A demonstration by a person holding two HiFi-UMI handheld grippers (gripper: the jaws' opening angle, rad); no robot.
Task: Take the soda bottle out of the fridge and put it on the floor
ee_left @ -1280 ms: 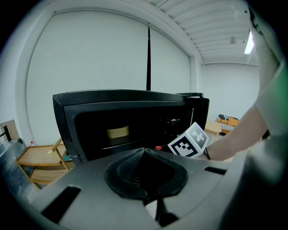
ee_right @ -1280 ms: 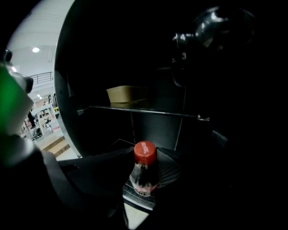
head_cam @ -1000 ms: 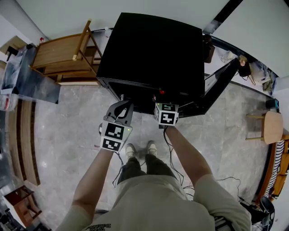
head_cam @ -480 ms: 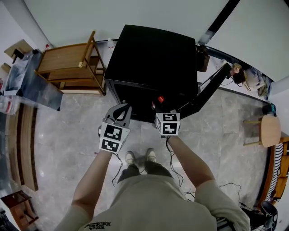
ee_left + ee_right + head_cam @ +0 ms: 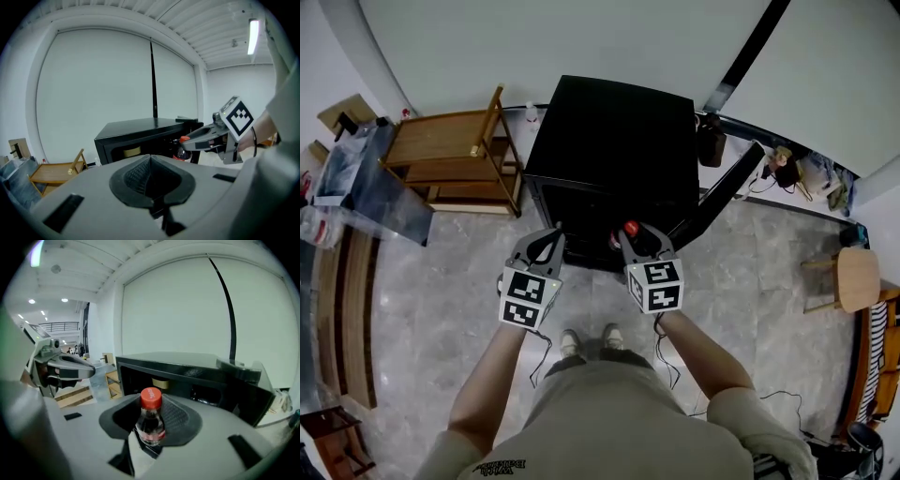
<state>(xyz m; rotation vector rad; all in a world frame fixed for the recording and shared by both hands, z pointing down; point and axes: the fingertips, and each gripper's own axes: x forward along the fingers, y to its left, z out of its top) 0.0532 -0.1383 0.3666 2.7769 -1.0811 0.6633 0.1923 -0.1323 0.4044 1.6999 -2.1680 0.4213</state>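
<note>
A small dark soda bottle (image 5: 151, 423) with a red cap (image 5: 630, 229) stands upright between the jaws of my right gripper (image 5: 151, 414), which is shut on its body. In the head view the right gripper (image 5: 637, 240) holds the bottle just in front of the black fridge (image 5: 614, 141), whose door (image 5: 722, 192) hangs open to the right. My left gripper (image 5: 549, 242) hovers beside it on the left, shut and holding nothing; its pads (image 5: 140, 174) meet. From the left gripper view the right gripper (image 5: 199, 139) and the bottle's red cap (image 5: 184, 138) show in front of the fridge (image 5: 136, 133).
A wooden chair (image 5: 450, 155) stands left of the fridge. A round wooden stool (image 5: 861, 267) is at the far right. Small clutter (image 5: 787, 169) lies along the wall right of the door. My feet (image 5: 586, 339) and cables are on the grey tiled floor (image 5: 441, 291).
The right gripper has drawn back out of the fridge opening with the bottle, so the red cap now shows in front of it. The left gripper has stayed beside it.
</note>
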